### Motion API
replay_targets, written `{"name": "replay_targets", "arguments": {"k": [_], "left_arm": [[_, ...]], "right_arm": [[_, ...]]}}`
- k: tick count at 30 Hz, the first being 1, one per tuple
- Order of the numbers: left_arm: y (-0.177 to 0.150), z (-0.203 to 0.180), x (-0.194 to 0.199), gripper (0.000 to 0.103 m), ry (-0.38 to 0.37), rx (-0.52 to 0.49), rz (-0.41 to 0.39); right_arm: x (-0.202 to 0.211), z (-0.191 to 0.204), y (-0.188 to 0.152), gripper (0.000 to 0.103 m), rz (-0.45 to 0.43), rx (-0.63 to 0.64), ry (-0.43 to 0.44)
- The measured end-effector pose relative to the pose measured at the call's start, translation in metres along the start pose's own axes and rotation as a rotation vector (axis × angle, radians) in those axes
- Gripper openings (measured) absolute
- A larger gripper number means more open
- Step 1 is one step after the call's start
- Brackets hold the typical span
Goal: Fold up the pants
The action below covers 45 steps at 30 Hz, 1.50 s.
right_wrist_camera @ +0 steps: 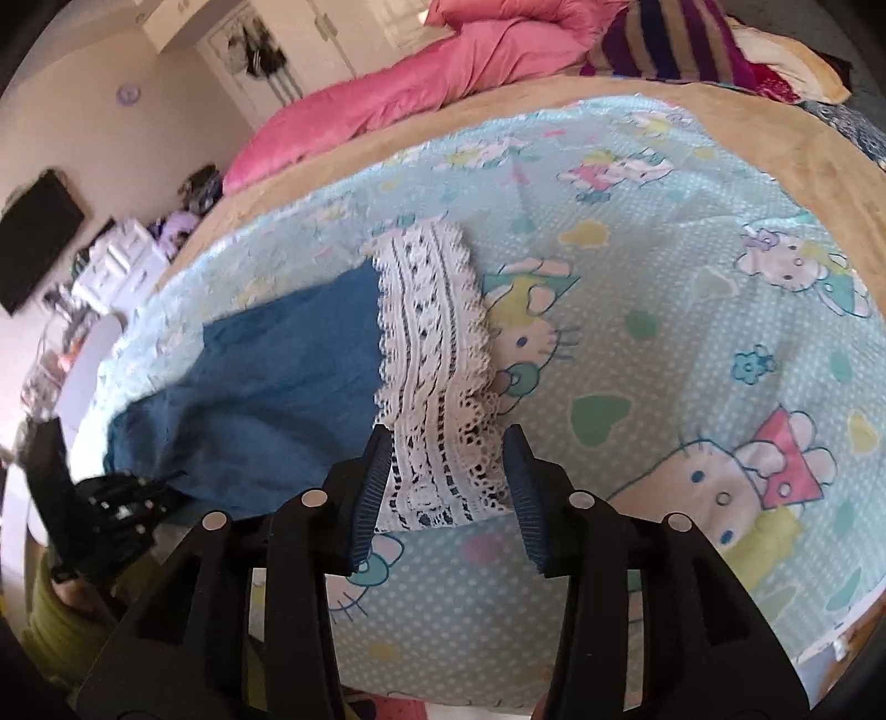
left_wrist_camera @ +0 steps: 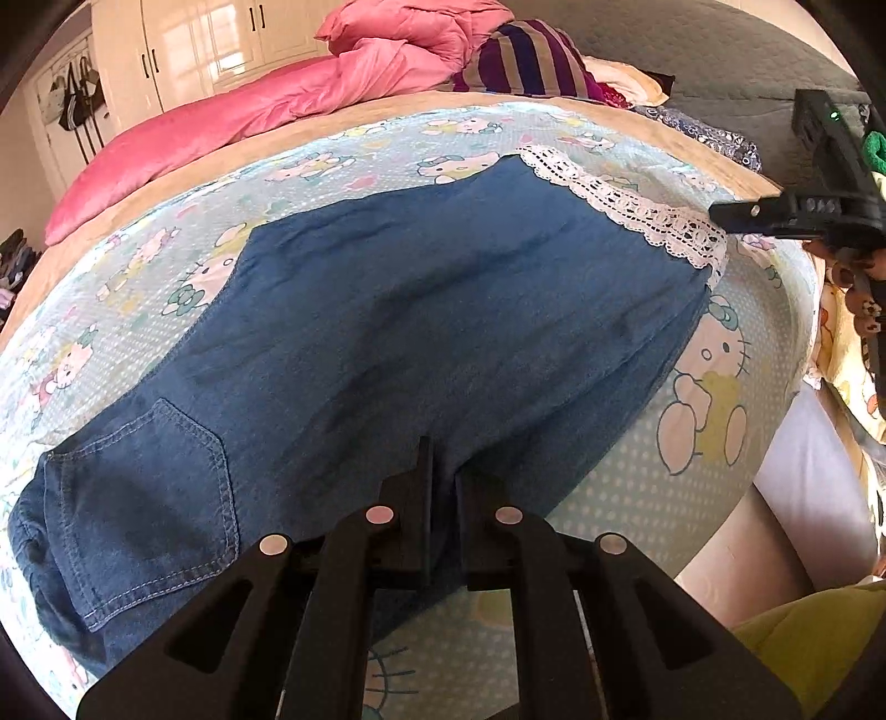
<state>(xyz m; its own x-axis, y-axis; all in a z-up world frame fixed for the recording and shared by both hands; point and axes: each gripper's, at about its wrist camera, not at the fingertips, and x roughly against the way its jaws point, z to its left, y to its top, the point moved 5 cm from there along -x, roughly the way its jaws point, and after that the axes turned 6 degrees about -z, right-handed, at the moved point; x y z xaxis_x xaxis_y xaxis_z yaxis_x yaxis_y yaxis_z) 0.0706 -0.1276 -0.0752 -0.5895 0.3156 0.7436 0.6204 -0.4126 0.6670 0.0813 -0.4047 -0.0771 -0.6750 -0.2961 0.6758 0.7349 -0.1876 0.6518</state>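
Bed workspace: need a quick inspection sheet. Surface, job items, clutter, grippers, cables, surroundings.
Surface: bed with cartoon-cat sheet over a tan blanket.
Job's things: blue denim pants lie flat on the sheet, back pocket up, white lace hem at the leg end.
Clutter: pink duvet and striped cloth heaped at the far side.
Grippers: left gripper nearly shut, over the pants' near edge; whether it pinches fabric cannot be told. Right gripper open, fingers either side of the lace hem.
Cables: nothing seen.
Surroundings: white wardrobe, wall-mounted screen, cluttered dresser.
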Motion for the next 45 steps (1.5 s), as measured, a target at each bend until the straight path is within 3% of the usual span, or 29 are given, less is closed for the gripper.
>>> {"name": "replay_targets", "arguments": {"k": [1, 7, 9, 11, 14, 15, 16, 19, 21, 24, 27, 31, 34, 35, 36, 37, 39, 45], "left_arm": [[-0.001, 0.000, 0.001, 0.005, -0.001, 0.000, 0.002], [-0.005, -0.002, 0.008, 0.004, -0.015, -0.009, 0.007], [-0.006, -0.001, 0.007, 0.005, -0.019, -0.006, 0.015], [-0.006, 0.000, 0.009, 0.005, -0.026, -0.005, 0.014], [-0.008, 0.004, 0.023, 0.022, -0.061, 0.026, -0.009], [-0.008, 0.007, 0.030, 0.036, -0.069, 0.049, -0.024], [-0.008, 0.010, 0.035, 0.043, -0.067, 0.059, -0.033], [-0.006, 0.026, 0.061, 0.051, -0.031, 0.102, -0.090], [-0.008, 0.048, 0.080, 0.061, 0.025, 0.155, -0.126], [-0.015, 0.089, 0.105, 0.067, 0.142, 0.271, -0.158], [-0.029, 0.126, 0.117, 0.081, 0.236, 0.364, -0.143], [-0.047, 0.159, 0.108, 0.082, 0.293, 0.473, -0.073], [-0.057, 0.175, 0.094, 0.082, 0.321, 0.524, -0.021], [-0.058, 0.178, 0.087, 0.082, 0.326, 0.534, -0.007], [-0.060, 0.180, 0.083, 0.078, 0.329, 0.540, -0.003], [-0.061, 0.183, 0.079, 0.059, 0.332, 0.549, 0.001], [-0.064, 0.194, 0.079, 0.038, 0.379, 0.562, 0.002], [-0.071, 0.203, 0.082, 0.037, 0.349, 0.600, -0.016]], "right_arm": [[-0.003, 0.000, -0.003, 0.010, 0.014, 0.018, -0.017], [-0.002, -0.008, -0.012, 0.007, 0.032, 0.026, -0.038], [-0.005, -0.008, -0.012, 0.008, 0.045, 0.019, -0.045], [-0.002, -0.010, -0.010, 0.022, 0.038, 0.018, -0.078], [0.014, -0.003, 0.003, 0.029, -0.048, 0.061, -0.096], [0.017, 0.001, 0.005, 0.029, -0.065, 0.084, -0.086], [0.019, 0.011, 0.006, 0.029, -0.080, 0.130, -0.056], [0.017, 0.055, -0.002, 0.035, -0.079, 0.337, 0.023], [0.011, 0.098, -0.021, 0.035, -0.063, 0.546, 0.089], [-0.005, 0.146, -0.048, 0.035, -0.020, 0.766, 0.163], [-0.021, 0.170, -0.063, 0.033, 0.010, 0.910, 0.167], [-0.037, 0.179, -0.068, 0.032, 0.026, 1.017, 0.137], [-0.047, 0.180, -0.067, 0.002, 0.054, 1.034, 0.150], [-0.049, 0.179, -0.067, 0.002, 0.064, 1.034, 0.156], [-0.049, 0.178, -0.067, 0.001, 0.084, 1.030, 0.177], [-0.046, 0.177, -0.068, 0.001, 0.093, 1.026, 0.198], [-0.035, 0.177, -0.069, 0.001, 0.104, 1.023, 0.252], [-0.032, 0.176, -0.094, 0.001, 0.151, 1.036, 0.289]]}}
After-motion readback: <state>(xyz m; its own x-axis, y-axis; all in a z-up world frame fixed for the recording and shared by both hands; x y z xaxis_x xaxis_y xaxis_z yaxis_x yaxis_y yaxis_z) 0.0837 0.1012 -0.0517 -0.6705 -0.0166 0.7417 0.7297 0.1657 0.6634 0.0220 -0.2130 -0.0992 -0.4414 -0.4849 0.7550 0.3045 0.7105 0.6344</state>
